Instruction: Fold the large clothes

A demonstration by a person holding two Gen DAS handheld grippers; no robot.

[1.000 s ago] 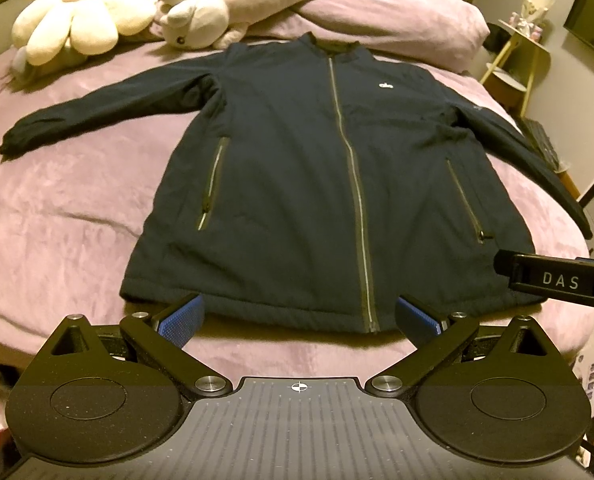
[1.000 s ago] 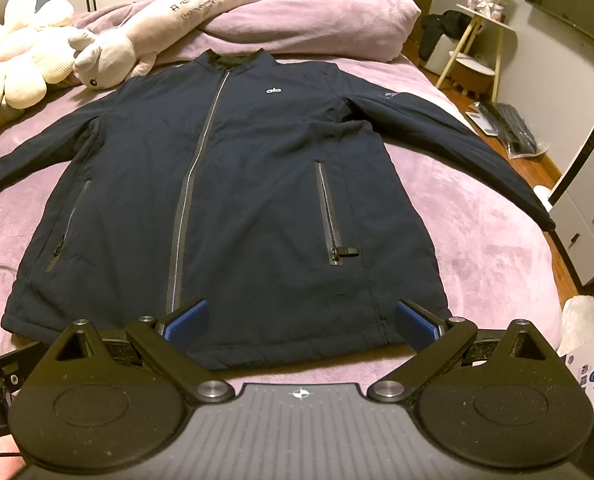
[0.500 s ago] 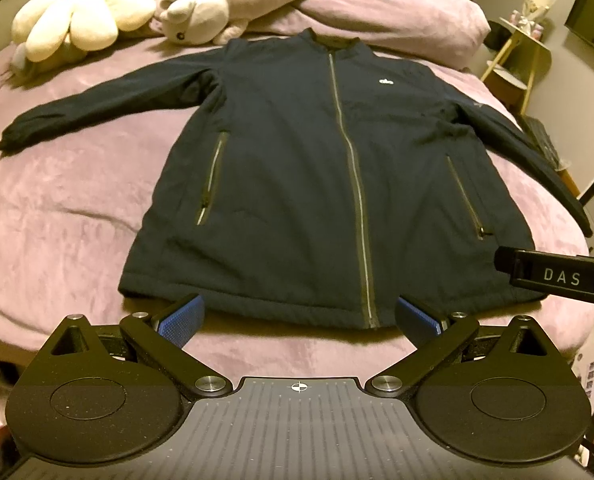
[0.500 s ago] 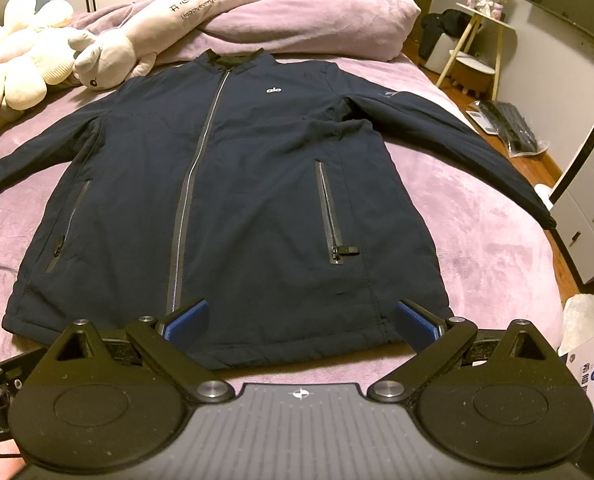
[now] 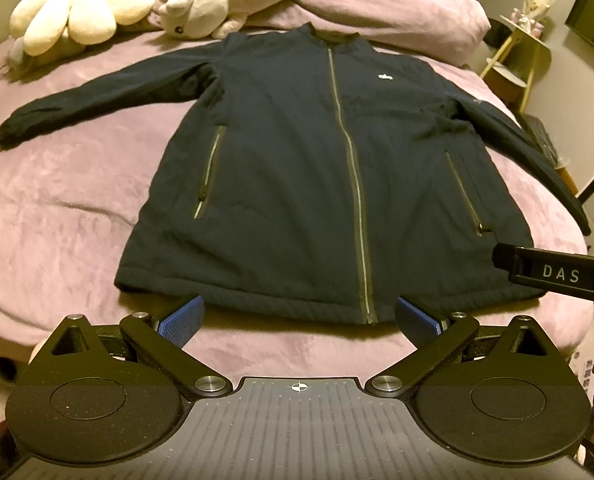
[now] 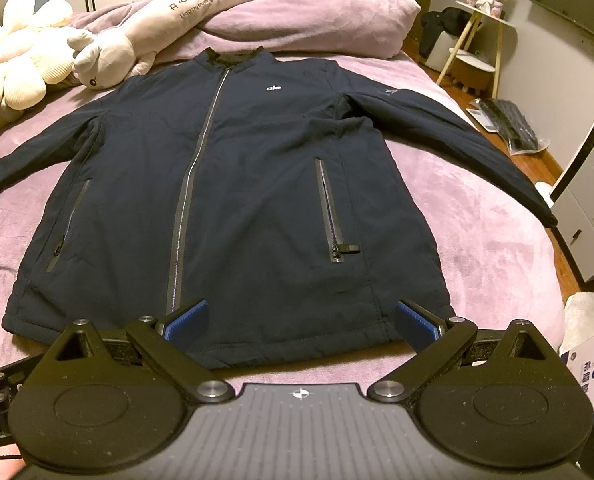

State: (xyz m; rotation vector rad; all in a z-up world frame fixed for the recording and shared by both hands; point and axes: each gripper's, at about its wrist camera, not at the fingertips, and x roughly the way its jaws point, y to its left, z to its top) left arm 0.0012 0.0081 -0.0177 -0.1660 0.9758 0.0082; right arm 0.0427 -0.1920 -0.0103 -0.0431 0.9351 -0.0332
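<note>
jacket (image 5: 321, 184) slightly farther, hand-held grippers unchanged

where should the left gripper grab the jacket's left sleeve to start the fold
Probably at the cuff, coming from the bed's outer left side. The sleeve lies flat and stretched away from the jacket, so its free end lifts easily. The left gripper is open near the hem.

"alo" on the jacket (image 6: 274, 88) chest; "DAS" on the right tongs (image 5: 561, 274).

One jacket (image 5: 321, 184); two plush toys (image 5: 77, 4)
</note>
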